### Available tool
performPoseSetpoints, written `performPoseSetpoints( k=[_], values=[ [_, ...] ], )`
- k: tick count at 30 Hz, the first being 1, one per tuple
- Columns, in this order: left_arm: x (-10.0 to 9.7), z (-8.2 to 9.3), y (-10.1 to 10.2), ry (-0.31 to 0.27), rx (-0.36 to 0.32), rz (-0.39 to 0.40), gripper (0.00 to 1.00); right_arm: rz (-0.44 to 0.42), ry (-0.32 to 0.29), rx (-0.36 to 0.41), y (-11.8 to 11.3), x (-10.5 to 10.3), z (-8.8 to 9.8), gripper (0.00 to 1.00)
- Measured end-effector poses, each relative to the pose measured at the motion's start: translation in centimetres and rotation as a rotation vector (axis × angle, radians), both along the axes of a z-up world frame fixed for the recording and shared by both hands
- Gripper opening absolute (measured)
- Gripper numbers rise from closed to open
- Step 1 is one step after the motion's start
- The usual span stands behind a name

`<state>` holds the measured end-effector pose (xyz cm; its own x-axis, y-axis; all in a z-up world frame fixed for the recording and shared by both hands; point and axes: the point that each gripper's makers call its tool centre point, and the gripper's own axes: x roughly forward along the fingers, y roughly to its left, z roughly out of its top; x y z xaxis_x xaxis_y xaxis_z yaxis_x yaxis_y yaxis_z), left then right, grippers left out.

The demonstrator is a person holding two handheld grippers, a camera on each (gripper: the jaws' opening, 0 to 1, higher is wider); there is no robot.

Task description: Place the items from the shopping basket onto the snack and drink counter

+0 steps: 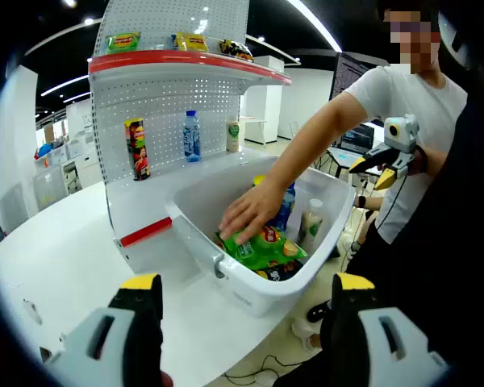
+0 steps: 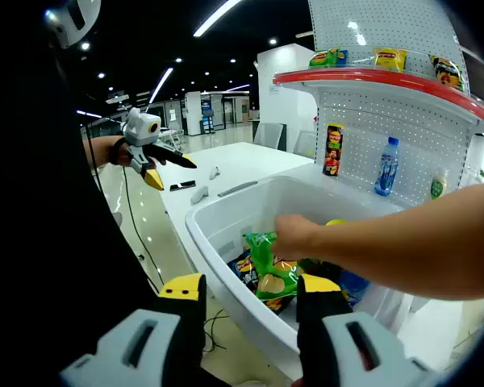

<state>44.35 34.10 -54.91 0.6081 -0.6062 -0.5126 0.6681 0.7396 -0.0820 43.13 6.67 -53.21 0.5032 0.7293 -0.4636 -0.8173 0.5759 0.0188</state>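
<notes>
A white shopping basket (image 1: 195, 242) stands on the white counter in front of a pegboard snack shelf (image 1: 185, 63). A person's bare hand (image 1: 250, 211) reaches into it and rests on a green chip bag (image 1: 266, 248). Beside the bag stand a blue bottle (image 1: 285, 208) and a white bottle (image 1: 312, 222). My left gripper (image 1: 248, 284) is open, short of the basket's near corner. In the right gripper view the hand (image 2: 294, 234) touches the same green bag (image 2: 266, 270) in the basket (image 2: 214, 258). My right gripper (image 2: 252, 285) is open just outside the rim, holding nothing.
On the shelf stand a snack can (image 1: 137, 149), a water bottle (image 1: 192, 135) and a small green-labelled bottle (image 1: 232, 135); snack bags (image 1: 123, 40) lie on top. The person's other hand holds another gripper (image 1: 391, 153), which in the right gripper view sits at the left (image 2: 149, 153). White tabletop (image 1: 56, 250) stretches left.
</notes>
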Motion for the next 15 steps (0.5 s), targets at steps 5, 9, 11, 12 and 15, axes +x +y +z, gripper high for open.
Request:
performPoseSetpoints(
  k=[5, 9, 11, 12, 15],
  values=[
    [0.04, 0.25, -0.09, -0.005, -0.002, -0.003, 0.85, 0.018, -0.007, -0.014, 0.45, -0.23, -0.01, 0.45],
    [0.30, 0.23, 0.11, -0.003, 0.009, -0.006, 0.85, 0.014, -0.010, -0.010, 0.52, -0.03, 0.01, 0.45],
    [0.53, 0.39, 0.37, -0.006, 0.008, -0.002, 0.85, 0.015, -0.015, -0.006, 0.62, 0.13, 0.08, 0.45],
    [0.67, 0.46, 0.48, -0.008, 0.006, 0.000, 0.85, 0.015, -0.017, -0.004, 0.68, 0.25, 0.11, 0.45],
    [0.92, 0.45, 0.67, -0.009, 0.005, 0.003, 0.85, 0.014, -0.022, 0.000, 0.93, 0.70, 0.15, 0.45]
  ],
)
